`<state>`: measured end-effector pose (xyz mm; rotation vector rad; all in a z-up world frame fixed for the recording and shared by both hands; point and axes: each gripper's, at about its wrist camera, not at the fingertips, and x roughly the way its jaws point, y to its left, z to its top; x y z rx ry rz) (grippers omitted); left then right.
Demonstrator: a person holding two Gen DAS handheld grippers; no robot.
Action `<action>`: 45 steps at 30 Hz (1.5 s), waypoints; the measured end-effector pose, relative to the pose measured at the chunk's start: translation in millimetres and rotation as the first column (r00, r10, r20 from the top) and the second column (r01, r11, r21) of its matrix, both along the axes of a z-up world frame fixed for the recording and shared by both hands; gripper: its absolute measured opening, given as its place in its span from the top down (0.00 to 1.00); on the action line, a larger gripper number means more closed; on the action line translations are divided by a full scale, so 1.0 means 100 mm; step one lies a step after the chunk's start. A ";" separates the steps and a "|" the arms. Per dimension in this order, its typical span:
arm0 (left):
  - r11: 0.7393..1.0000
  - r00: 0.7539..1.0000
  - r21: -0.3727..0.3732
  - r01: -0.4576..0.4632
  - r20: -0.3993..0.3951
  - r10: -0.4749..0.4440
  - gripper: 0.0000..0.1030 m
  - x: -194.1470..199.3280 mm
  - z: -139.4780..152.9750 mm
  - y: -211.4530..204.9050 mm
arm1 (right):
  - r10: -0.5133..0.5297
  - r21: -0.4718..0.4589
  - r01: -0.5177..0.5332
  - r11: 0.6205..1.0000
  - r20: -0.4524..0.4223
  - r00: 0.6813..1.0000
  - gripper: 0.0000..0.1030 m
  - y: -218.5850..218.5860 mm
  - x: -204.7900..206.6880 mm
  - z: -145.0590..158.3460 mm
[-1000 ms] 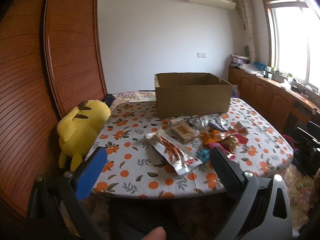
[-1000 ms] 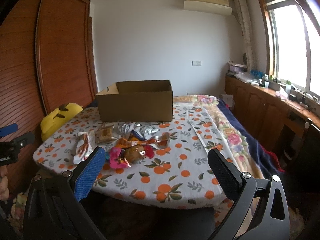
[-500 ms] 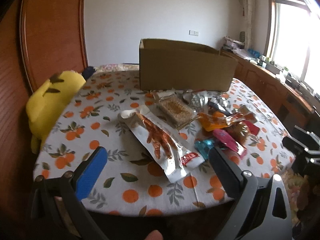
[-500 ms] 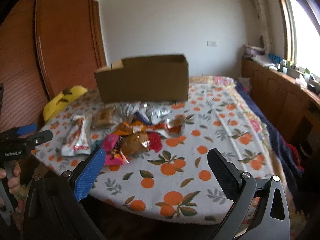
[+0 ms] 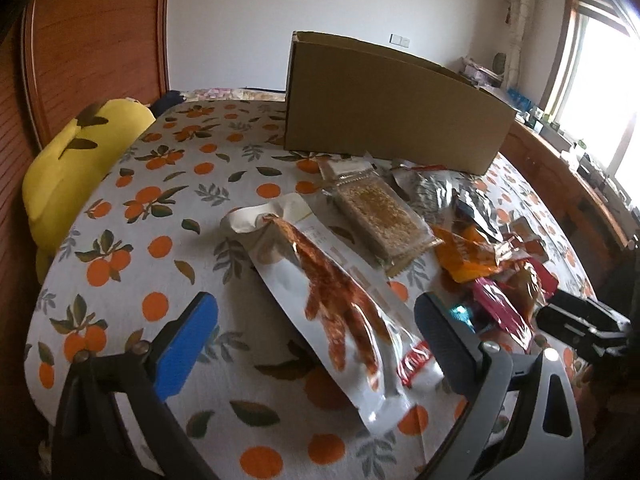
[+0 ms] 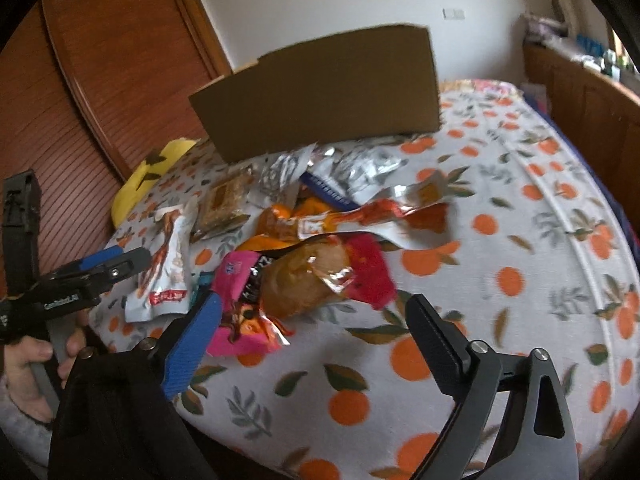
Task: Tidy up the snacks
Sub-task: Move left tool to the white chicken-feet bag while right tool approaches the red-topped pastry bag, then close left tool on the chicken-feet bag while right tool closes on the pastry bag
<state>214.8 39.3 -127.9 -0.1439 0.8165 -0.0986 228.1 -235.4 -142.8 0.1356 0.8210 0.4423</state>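
The snacks lie in a loose overlapping heap on the bench (image 5: pixel 132 248), just in front of the box (image 5: pixel 392 120); none is visibly in the box yet.

The left gripper (image 5: pixel 316 320) has its jaws wide and empty, straddling the near end of the long white pack (image 5: pixel 320 288) at the lower centre of its view. The right gripper (image 6: pixel 312 320) has jaws wide but closing, with nothing pressed between them; the pink pack (image 6: pixel 240 292) and the brown bun pack (image 6: pixel 300 280) sit just ahead.

Risks, as I judge them: the wrappers are slick and crinkly, so a pinch on an edge could slip or drag neighbours along. The pink pack lies partly under the bun pack, so lifting one may tip the other toward the bench edge. The two grippers work close together at the heap's near side and could knock each other.

The box's inside is hidden from both views. The small teal packet (image 5: pixel 460 314) is mostly behind a left finger. The right view is blurred, so labels are unreadable. The yellow plush (image 5: pixel 76 160) is cut off by the bench edge.
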 end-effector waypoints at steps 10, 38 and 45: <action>1.000 0.999 -0.016 0.022 -0.035 -0.023 0.04 0.18 -0.08 0.04 | -0.041 -0.012 0.041 0.999 -0.047 0.998 0.17 0.11 0.29 -0.02; 0.999 0.996 0.043 0.028 -0.089 -0.024 0.26 0.42 -0.15 -0.13 | -0.025 -0.276 0.049 0.960 0.087 0.996 0.31 0.14 0.12 -0.17; 0.996 0.996 0.081 0.049 -0.084 -0.042 0.39 0.30 -0.13 -0.20 | -0.014 -0.261 0.044 0.964 0.115 0.993 0.31 0.09 0.11 -0.21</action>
